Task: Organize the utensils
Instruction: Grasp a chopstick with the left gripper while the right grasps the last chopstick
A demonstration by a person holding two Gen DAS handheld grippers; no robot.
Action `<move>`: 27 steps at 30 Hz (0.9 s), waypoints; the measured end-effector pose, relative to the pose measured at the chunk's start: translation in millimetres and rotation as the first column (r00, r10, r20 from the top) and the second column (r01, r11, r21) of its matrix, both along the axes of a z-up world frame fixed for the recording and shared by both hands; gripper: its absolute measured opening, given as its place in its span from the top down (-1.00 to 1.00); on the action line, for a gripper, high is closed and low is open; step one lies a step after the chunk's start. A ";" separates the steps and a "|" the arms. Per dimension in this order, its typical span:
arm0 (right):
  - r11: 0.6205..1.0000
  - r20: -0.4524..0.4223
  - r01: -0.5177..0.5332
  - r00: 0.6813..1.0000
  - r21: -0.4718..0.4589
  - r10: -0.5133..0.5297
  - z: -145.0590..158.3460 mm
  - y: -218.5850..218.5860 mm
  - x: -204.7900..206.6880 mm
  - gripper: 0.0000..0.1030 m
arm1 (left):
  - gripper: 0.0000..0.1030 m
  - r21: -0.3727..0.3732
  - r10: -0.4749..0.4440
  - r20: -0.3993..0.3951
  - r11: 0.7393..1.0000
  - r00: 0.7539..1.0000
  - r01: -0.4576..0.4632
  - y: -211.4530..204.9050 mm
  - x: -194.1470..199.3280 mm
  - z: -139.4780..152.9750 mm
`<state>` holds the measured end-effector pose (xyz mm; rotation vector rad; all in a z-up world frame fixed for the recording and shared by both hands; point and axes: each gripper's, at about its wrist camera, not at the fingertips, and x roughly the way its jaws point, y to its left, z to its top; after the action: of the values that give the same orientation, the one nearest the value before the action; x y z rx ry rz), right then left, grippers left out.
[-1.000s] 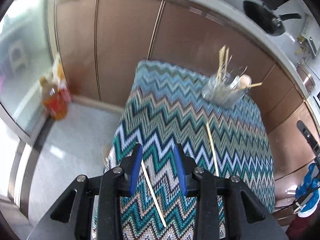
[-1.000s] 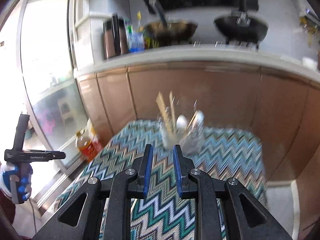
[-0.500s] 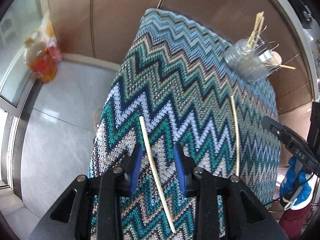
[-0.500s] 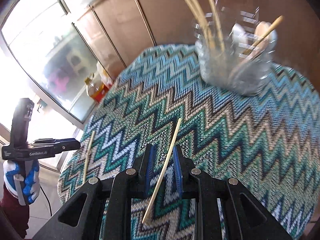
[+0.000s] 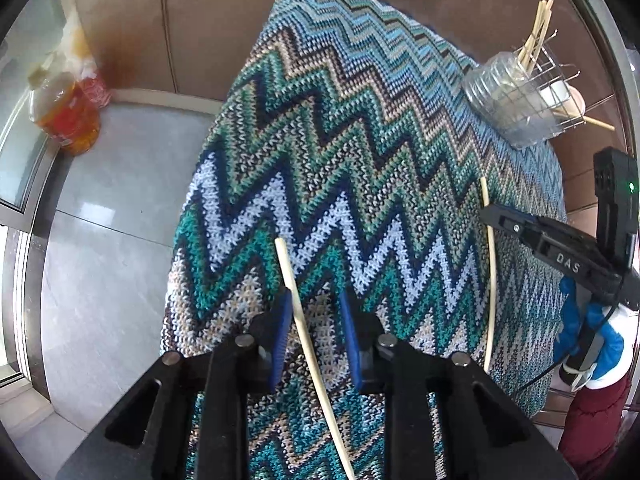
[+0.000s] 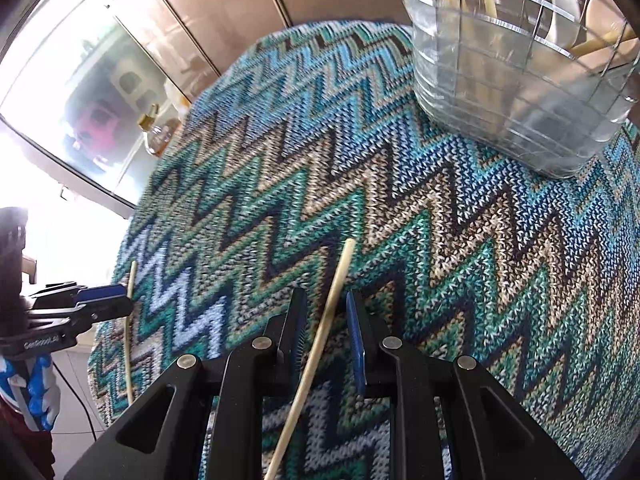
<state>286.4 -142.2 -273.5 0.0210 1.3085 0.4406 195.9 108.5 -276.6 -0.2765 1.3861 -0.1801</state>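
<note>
Two chopsticks lie loose on the desk (image 5: 360, 128), well apart. The left hand-held gripper (image 5: 314, 334) straddles one chopstick (image 5: 304, 320), its jaws closing but not yet pressing. The right hand-held gripper (image 6: 326, 344) stands narrow around the other chopstick (image 6: 324, 332), not gripping. Farther off, the holder (image 6: 512, 92) already has several utensils. A zigzag knit cloth covers the desk; behind are brown cabinets (image 5: 208, 12), a tiled floor (image 5: 112, 216) and a bottle (image 5: 66, 116).
</note>
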 end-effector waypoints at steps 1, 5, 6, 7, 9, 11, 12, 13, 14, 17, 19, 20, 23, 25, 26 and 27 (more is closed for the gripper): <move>1.000 -0.008 -0.002 1.000 -0.001 0.002 -2.3 0.4 2.1 0.60 | 0.59 0.006 -0.002 -0.005 1.000 1.000 0.002 -0.6 1.1 -1.3; 1.000 -0.014 -0.006 1.000 -0.006 0.006 -5.0 0.6 5.9 0.66 | 0.65 0.014 0.000 -0.032 1.000 0.999 0.000 -0.5 5.1 -6.3; 1.000 -0.017 -0.007 1.000 -0.008 0.007 -7.0 3.1 8.8 0.68 | 0.66 0.015 0.001 -0.038 1.000 0.999 0.000 -0.1 5.7 -7.7; 1.000 -0.024 -0.007 1.000 -0.006 0.007 -7.4 2.6 10.5 0.69 | 0.69 0.015 0.004 -0.047 1.000 0.999 -0.003 0.6 6.5 -9.5; 1.000 -0.039 0.000 0.999 0.001 0.000 -9.2 3.4 14.9 0.69 | 0.71 0.013 0.010 -0.056 1.000 0.998 -0.009 1.8 7.6 -10.4; 1.000 -0.049 -0.002 0.999 0.000 0.002 -8.6 -1.4 16.6 0.69 | 0.71 0.015 0.010 -0.061 1.000 0.998 -0.009 2.2 8.0 -11.2; 1.000 -0.054 -0.005 0.999 -0.003 0.005 -8.9 -1.2 17.3 0.69 | 0.71 0.016 0.009 -0.062 1.000 0.998 -0.008 2.2 8.1 -11.3; 1.000 -0.057 -0.007 0.998 -0.006 0.007 -8.5 -2.3 17.2 0.69 | 0.71 0.019 0.007 -0.062 1.000 0.998 -0.006 1.7 8.4 -11.5; 1.000 -0.059 -0.010 0.998 -0.010 0.009 -8.6 -1.9 17.9 0.69 | 0.71 0.022 0.004 -0.063 1.000 0.998 -0.003 1.2 8.7 -11.8; 1.000 -0.060 -0.009 0.998 -0.022 0.007 -9.7 5.3 18.1 0.69 | 0.71 0.026 0.002 -0.055 1.000 0.998 0.000 -1.0 8.8 -12.0; 1.000 -0.061 -0.006 0.998 -0.029 0.005 -10.1 7.8 18.1 0.69 | 0.72 0.031 -0.003 -0.046 1.000 0.999 0.004 -2.7 7.9 -11.8; 0.999 -0.061 -0.005 0.998 -0.033 0.003 -10.4 9.4 17.8 0.71 | 0.74 0.031 -0.001 -0.043 1.000 0.999 0.002 -2.6 7.5 -11.7; 0.999 -0.061 0.005 0.998 -0.042 -0.008 -11.4 11.3 17.8 0.80 | 0.81 0.022 0.011 -0.035 1.000 0.999 -0.011 0.2 6.7 -12.2; 0.999 -0.066 0.015 0.998 -0.040 -0.018 -11.6 11.6 18.8 0.81 | 0.85 0.012 0.018 -0.032 1.000 0.999 -0.018 3.4 6.1 -12.7; 0.999 -0.066 0.015 0.998 -0.044 -0.018 -12.3 11.4 19.1 0.82 | 0.85 0.007 0.020 -0.031 1.000 0.999 -0.020 4.7 5.8 -12.9; 0.999 -0.065 0.014 0.998 -0.047 -0.017 -12.9 9.4 19.0 0.82 | 0.86 0.000 0.025 -0.032 1.000 0.999 -0.025 6.5 5.6 -13.2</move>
<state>305.4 -132.8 -286.4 0.0069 1.3823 0.3985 201.5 115.0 -289.8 -0.2977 1.4135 -0.1558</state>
